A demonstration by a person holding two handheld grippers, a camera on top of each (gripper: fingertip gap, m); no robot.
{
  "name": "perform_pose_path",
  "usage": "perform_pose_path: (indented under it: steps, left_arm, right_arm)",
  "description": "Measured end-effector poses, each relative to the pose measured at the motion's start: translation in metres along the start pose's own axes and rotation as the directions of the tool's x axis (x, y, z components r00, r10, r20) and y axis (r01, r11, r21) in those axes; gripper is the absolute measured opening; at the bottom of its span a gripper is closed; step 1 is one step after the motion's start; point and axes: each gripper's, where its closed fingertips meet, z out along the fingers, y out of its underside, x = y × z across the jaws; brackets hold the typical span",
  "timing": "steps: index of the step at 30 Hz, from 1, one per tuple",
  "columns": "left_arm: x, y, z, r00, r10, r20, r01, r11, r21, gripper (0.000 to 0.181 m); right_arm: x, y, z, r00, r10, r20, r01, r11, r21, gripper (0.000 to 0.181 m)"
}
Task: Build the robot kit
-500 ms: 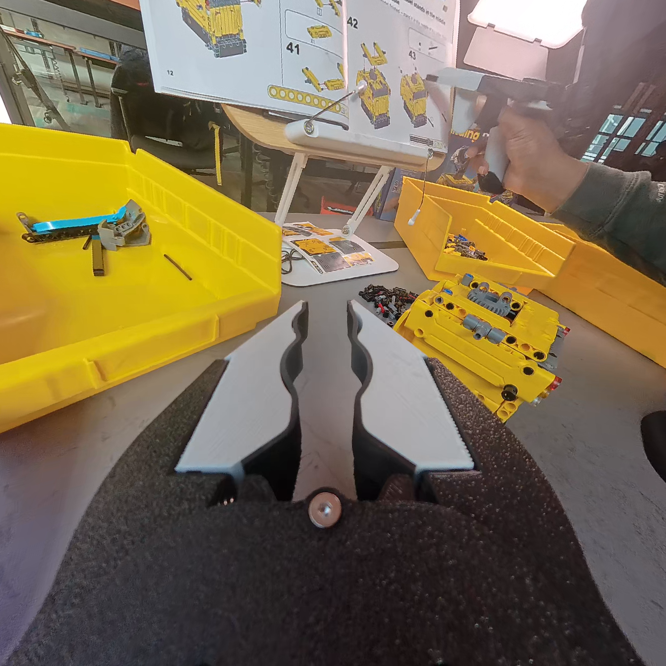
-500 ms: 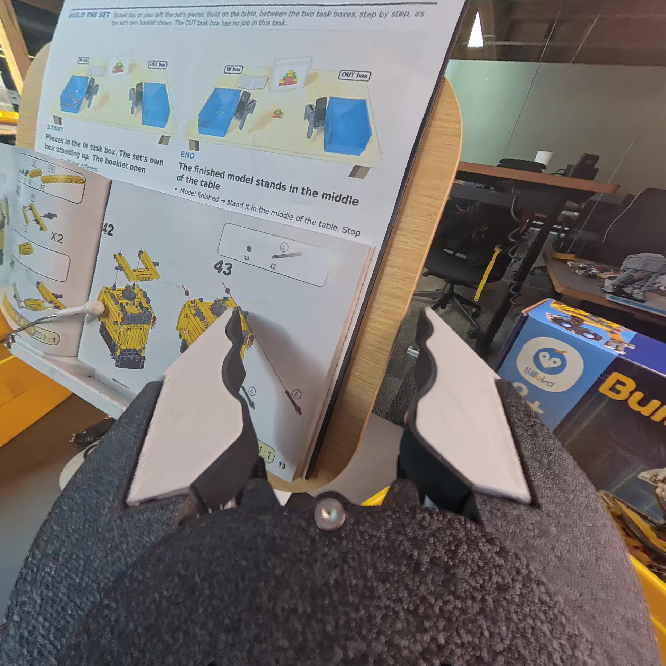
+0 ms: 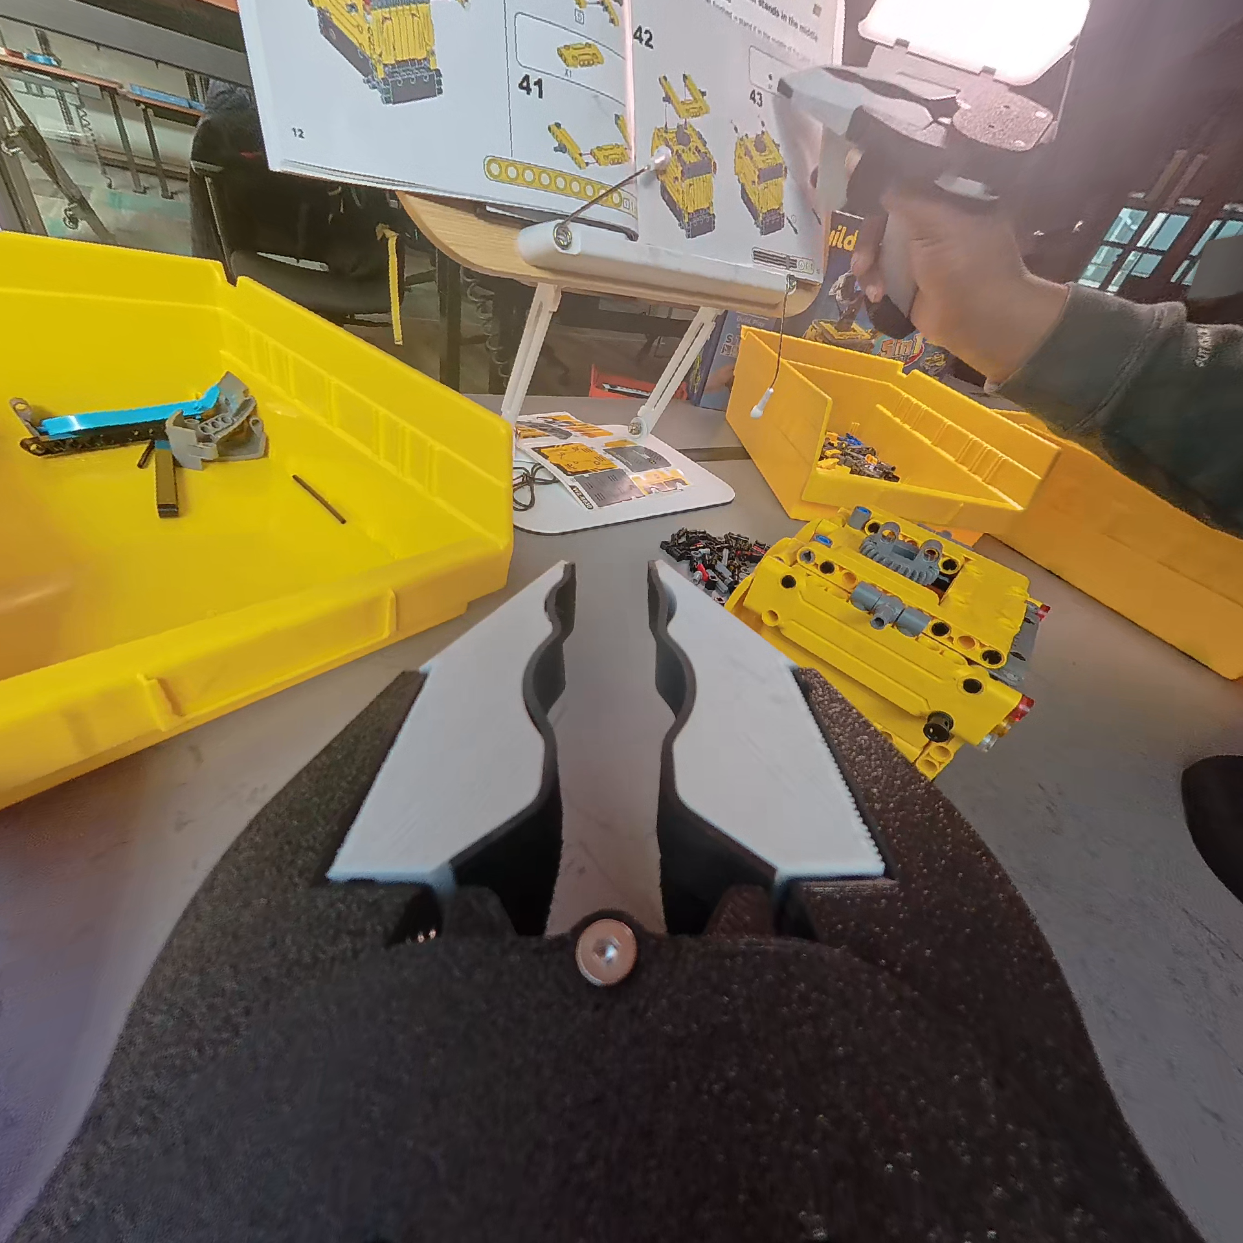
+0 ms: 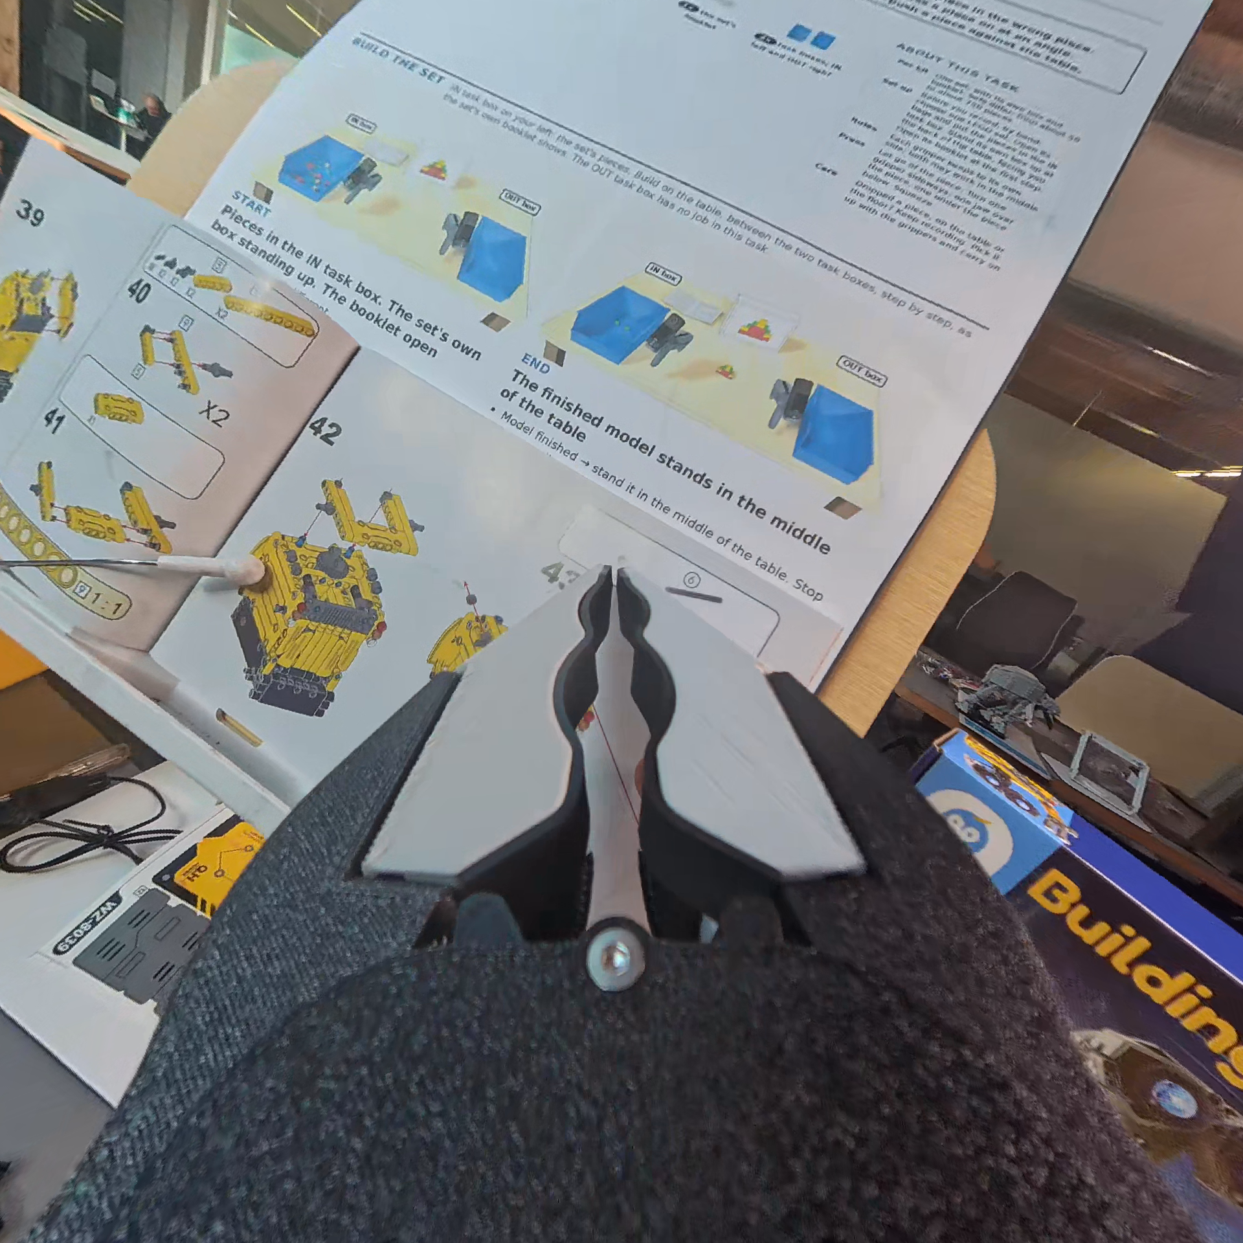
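While our left tongs [image 3: 611, 572] are hovering slightly parted and empty beside the yellow model [image 3: 888, 625] on the desk [image 3: 1076, 841], our right tongs [image 4: 613, 575] are seemingly pinching the booklet [image 4: 471, 538] page.

Your grey tabletop [image 3: 1110, 841] carried a large yellow bin [image 3: 437, 592] at left, two more yellow bins [image 3: 942, 430] at right. Between them sat the white base of the booklet stand [image 3: 699, 491], a heap of small dark pins [image 3: 713, 551], and a yellow brick-built model [image 3: 827, 632] just beside that heap. A printed toy box [image 4: 1110, 942] lay behind.
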Motion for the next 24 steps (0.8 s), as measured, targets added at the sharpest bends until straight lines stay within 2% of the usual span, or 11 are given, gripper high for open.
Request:
perform_pose_path:
  steps: [5,13,16,17,19,22,24]
  left_arm:
    - [0.001,0.0,0.0,1.0,-0.006,-0.007,0.006,1.0,-0.001,0.02]
    - [0.002,0.0,0.0,1.0,-0.005,-0.012,0.005,1.0,-0.001,0.02]
    - [0.003,0.001,0.0,1.0,-0.007,-0.017,0.007,1.0,-0.005,0.021]
    - [0.004,0.001,0.0,1.0,-0.01,-0.021,0.01,1.0,-0.006,0.021]
    - [0.006,0.001,0.0,0.999,-0.015,-0.034,0.015,1.0,-0.01,0.023]
    - [0.016,0.0,0.0,0.997,-0.021,-0.077,0.02,1.0,-0.016,0.026]
    - [0.024,-0.001,-0.001,0.994,-0.012,-0.108,0.009,1.0,-0.025,0.027]
  right_arm:
    - [0.0,0.007,-0.001,1.0,0.004,-0.003,-0.004,1.0,-0.016,0.001]
    - [0.021,0.013,-0.008,0.997,0.046,-0.063,-0.048,0.998,-0.028,0.005]
    - [0.017,-0.004,-0.015,0.998,0.053,-0.024,-0.052,0.998,0.04,0.006]
    - [0.012,-0.014,-0.02,0.999,0.047,0.003,-0.047,0.997,0.06,0.006]
    - [-0.018,-0.026,-0.029,0.986,0.059,0.155,-0.065,0.997,0.036,0.007]
    - [-0.076,-0.026,-0.062,0.923,0.139,0.359,-0.109,0.989,-0.103,0.013]
    - [-0.113,-0.01,-0.095,0.879,0.182,0.441,-0.088,0.97,-0.227,0.016]
